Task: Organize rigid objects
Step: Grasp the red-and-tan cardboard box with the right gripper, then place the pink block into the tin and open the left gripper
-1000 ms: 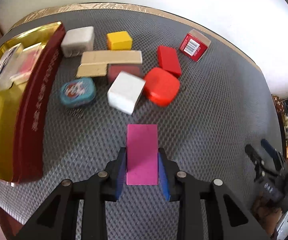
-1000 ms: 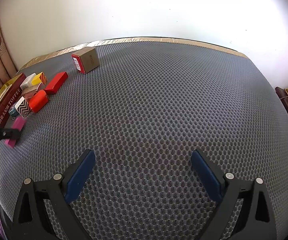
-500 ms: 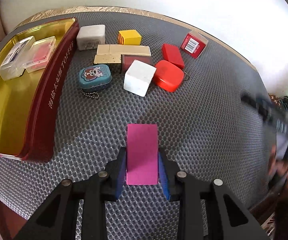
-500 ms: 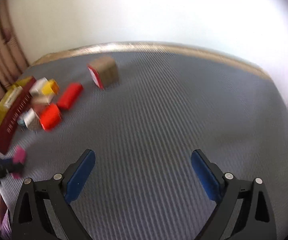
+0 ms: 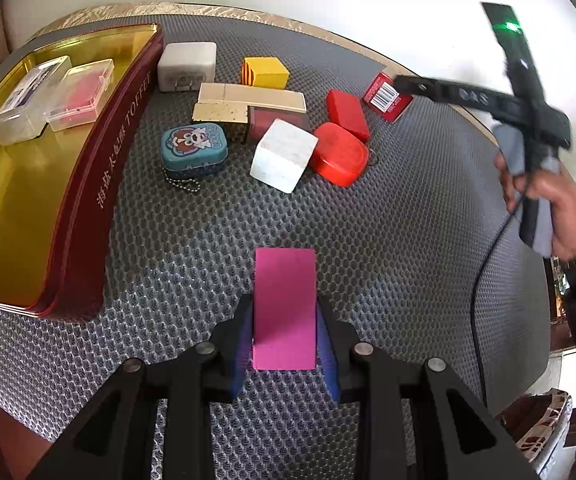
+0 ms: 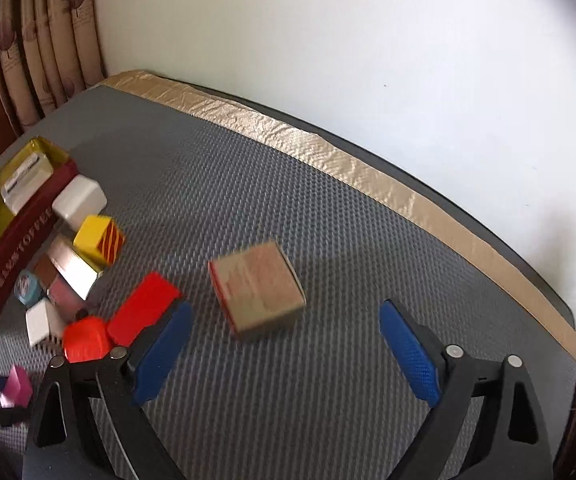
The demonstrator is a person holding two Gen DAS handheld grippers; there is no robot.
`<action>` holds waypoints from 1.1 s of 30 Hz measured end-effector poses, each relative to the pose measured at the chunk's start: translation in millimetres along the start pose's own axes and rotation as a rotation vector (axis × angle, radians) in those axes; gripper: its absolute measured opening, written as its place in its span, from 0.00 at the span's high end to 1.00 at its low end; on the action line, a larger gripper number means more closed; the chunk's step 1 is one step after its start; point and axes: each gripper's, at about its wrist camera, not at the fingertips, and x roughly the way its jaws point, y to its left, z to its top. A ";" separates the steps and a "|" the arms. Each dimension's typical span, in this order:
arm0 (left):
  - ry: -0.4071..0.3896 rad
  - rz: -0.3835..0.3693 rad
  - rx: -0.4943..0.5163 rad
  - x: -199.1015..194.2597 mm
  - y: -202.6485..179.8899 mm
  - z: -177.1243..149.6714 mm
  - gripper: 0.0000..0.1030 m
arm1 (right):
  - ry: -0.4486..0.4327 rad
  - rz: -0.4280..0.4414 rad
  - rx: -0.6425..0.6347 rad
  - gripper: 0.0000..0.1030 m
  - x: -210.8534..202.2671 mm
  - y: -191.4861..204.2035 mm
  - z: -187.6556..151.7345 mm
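My left gripper (image 5: 284, 312) is shut on a pink block (image 5: 283, 304), held above the grey mat in front of the object cluster. The red and gold tin tray (image 5: 87, 184) lies to its left with two clear plastic cases (image 5: 27, 108) inside. My right gripper (image 6: 284, 305) hangs over the mat with its jaws wide and closing. A brown box with a red end (image 6: 257, 288) lies on the mat ahead, between the fingers, and the pads do not touch it. That box shows as a red barcode box (image 5: 386, 94) in the left wrist view.
Beside the tray sit a white block (image 5: 187, 65), a yellow cube (image 5: 265, 72), beige bars (image 5: 251, 98), a blue cartoon tin (image 5: 193, 148), a white cube (image 5: 283, 154), a red rounded case (image 5: 340, 152) and a red block (image 5: 348, 108). A hand (image 5: 560, 208) holds the right gripper. A gold-taped edge (image 6: 328, 160) borders the wall.
The right gripper swung left across the mat and rolled, so the brown box now lies between its fingers. The left gripper, still holding the pink block, shifted a little, and more of the tray shows.
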 end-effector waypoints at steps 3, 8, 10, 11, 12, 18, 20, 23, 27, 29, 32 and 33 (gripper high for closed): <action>-0.001 0.008 0.009 -5.7 -11.9 -0.1 0.70 | 0.016 0.053 0.022 0.16 11.5 -1.7 6.2; -0.001 0.003 0.000 -5.9 -17.9 -0.2 0.70 | 0.079 0.057 0.001 0.56 27.3 0.9 4.3; -0.002 0.004 -0.003 -6.9 -18.5 -0.4 0.70 | 0.071 0.059 0.010 0.57 25.2 1.1 1.6; -0.003 0.006 0.002 -7.4 -18.8 -0.6 0.70 | 0.067 0.061 0.026 0.57 22.3 0.1 -1.2; -0.005 0.007 0.004 -7.4 -19.1 -0.4 0.71 | 0.059 0.060 0.042 0.57 18.4 -1.5 -4.2; -0.012 0.016 0.023 -10.3 -22.7 -0.7 0.71 | -0.066 0.093 0.253 0.57 -42.2 -14.1 -64.2; -0.013 0.017 0.028 -13.0 -24.8 -1.4 0.71 | -0.084 0.086 0.303 0.57 -58.4 -12.6 -93.6; -0.026 0.014 0.032 -23.9 -27.8 -2.0 0.71 | -0.089 0.046 0.338 0.57 -74.6 -5.9 -131.8; -0.080 0.017 0.053 -52.2 -31.9 -0.7 0.71 | -0.106 0.023 0.343 0.57 -94.0 6.6 -158.8; -0.105 0.012 0.049 -71.4 -29.1 1.5 0.71 | -0.114 0.018 0.341 0.57 -95.9 7.0 -161.8; -0.140 0.030 0.036 -100.0 -17.3 8.3 0.71 | -0.130 0.024 0.338 0.57 -103.7 13.0 -162.4; -0.153 0.040 0.024 -109.1 -9.7 12.1 0.71 | -0.134 0.028 0.335 0.57 -106.1 15.6 -161.8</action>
